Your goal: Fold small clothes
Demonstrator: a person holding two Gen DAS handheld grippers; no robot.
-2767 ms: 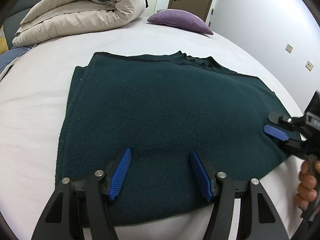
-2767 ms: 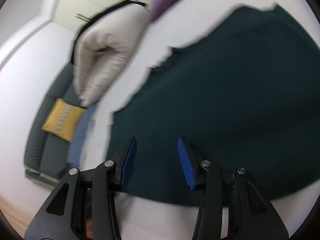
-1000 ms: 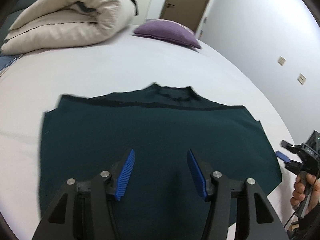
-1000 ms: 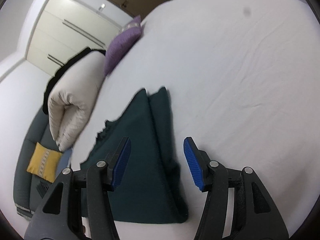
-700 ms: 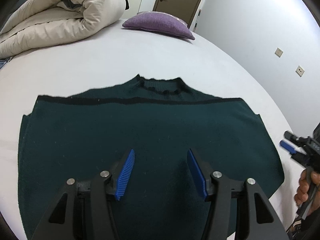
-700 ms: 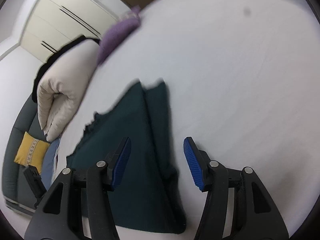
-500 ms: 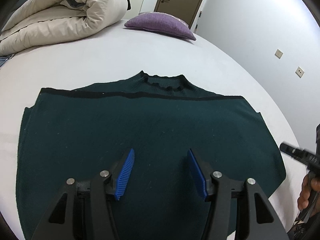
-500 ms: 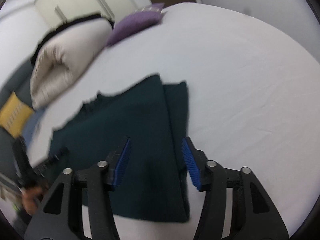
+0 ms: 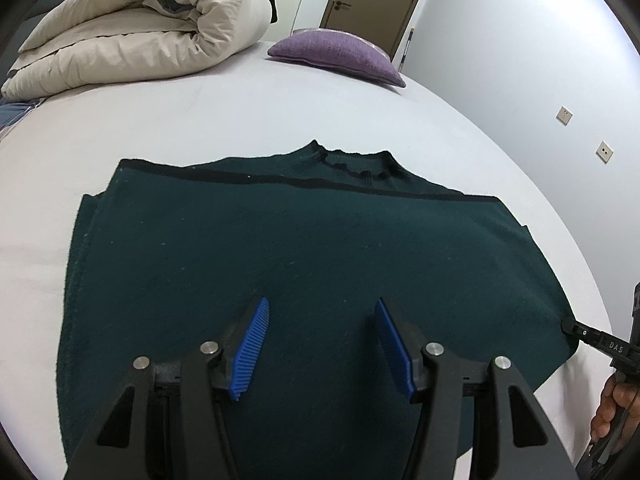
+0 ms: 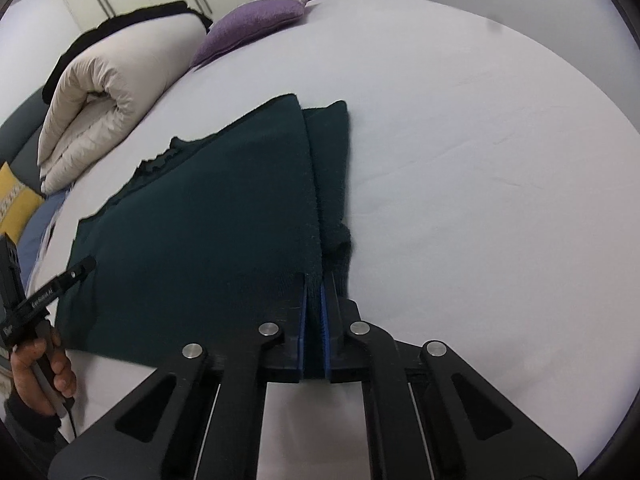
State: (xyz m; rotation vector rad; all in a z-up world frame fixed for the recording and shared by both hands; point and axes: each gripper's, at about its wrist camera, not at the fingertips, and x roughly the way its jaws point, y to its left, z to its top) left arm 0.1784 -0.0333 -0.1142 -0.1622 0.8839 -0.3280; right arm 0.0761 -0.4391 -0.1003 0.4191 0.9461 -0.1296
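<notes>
One dark green knitted sweater [image 9: 312,264] is laid flat on the white bed sheet [image 9: 192,120], its collar turned toward the far side and its body folded into a broad rectangle. A black band is seen along the far folded edge. In the right wrist view, a narrower folded strip of the same garment is shown lying along its right side.

The left hand-held gripper [image 9: 320,344] is held above the near middle of the sweater with its blue pads [image 9: 251,348] set apart; nothing is gripped between them. The right hand-held gripper [image 10: 314,300] is seen with its pads pressed together on the near right corner of the sweater, dark knit being pinched between them. Part of a hand [image 10: 40,376] around the left gripper's handle is visible at the left edge of the right wrist view.

A rolled cream duvet [image 9: 140,36] and a purple cushion [image 9: 336,54] are placed at the far end of the bed. A yellow cushion [image 10: 14,200] is partly shown on a grey sofa beside the bed.
</notes>
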